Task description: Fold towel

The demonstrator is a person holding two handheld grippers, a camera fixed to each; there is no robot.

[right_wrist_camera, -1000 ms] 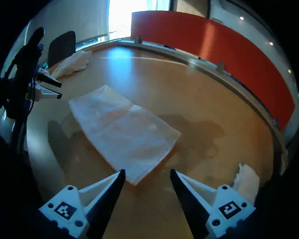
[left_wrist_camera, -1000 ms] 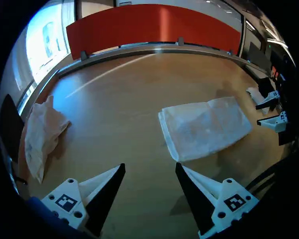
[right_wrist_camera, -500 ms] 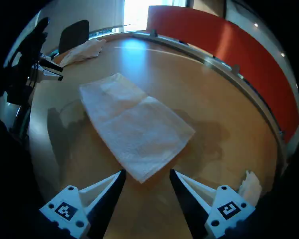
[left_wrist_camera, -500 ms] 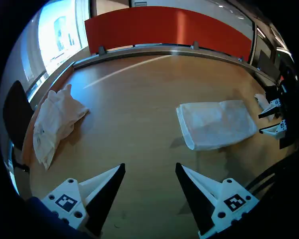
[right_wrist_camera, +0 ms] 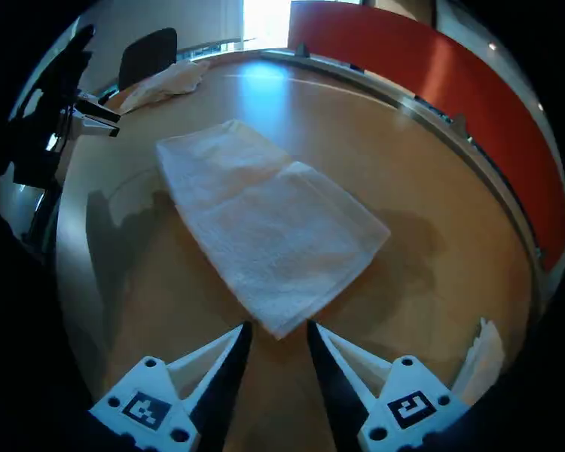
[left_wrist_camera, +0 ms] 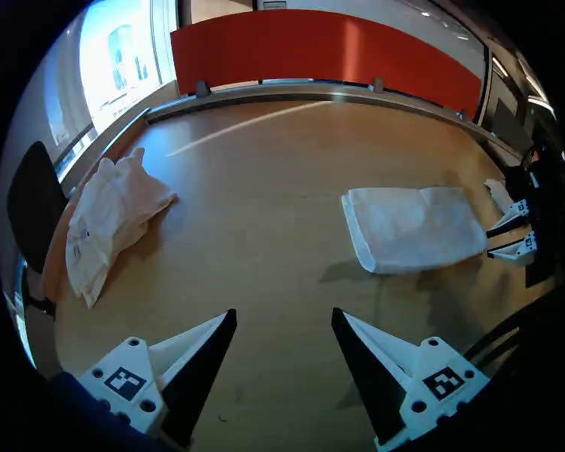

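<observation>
The right gripper (right_wrist_camera: 277, 325) holds its fingers a narrow gap apart, gripping nothing, with the near corner of the folded white towel (right_wrist_camera: 271, 226) lying just at their tips (whether it touches them I cannot tell). The left gripper (left_wrist_camera: 282, 313) stands wide open and empty over the bare wooden table (left_wrist_camera: 267, 188), well apart from the towel. A crumpled cloth (left_wrist_camera: 109, 215) lies near the table's edge.
</observation>
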